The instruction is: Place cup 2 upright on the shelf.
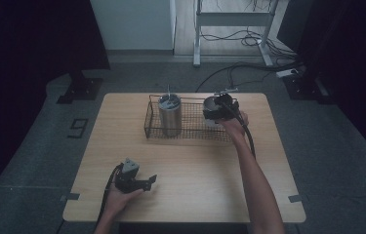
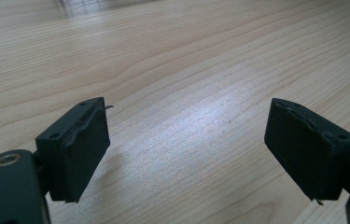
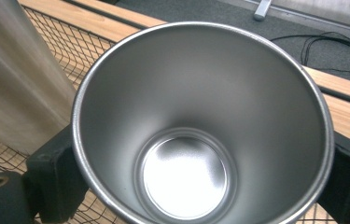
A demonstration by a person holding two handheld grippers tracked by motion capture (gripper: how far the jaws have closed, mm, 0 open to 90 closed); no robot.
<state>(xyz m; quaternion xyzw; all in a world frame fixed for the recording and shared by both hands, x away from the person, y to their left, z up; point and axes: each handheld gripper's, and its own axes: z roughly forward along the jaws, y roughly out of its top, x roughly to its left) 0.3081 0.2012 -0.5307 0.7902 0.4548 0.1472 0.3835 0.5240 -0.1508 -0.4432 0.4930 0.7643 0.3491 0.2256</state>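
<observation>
Fingers of the right gripper [image 3: 196, 186] clasp the steel cup [image 3: 200, 126] from both sides, upright, over the right end of the wire basket [image 1: 153, 127] at the surface's [image 1: 190, 165] far side; the forearm stretches far forward. Left gripper [image 2: 186, 154], fingers apart and grasping nothing, rests low at the near left, its hand lying on the surface.

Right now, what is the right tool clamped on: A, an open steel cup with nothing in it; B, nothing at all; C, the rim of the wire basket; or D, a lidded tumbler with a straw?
A: in the right gripper view the right tool has a jaw pressed on each side of the open steel cup, whose shiny inside is bare, above the wire basket.
</observation>
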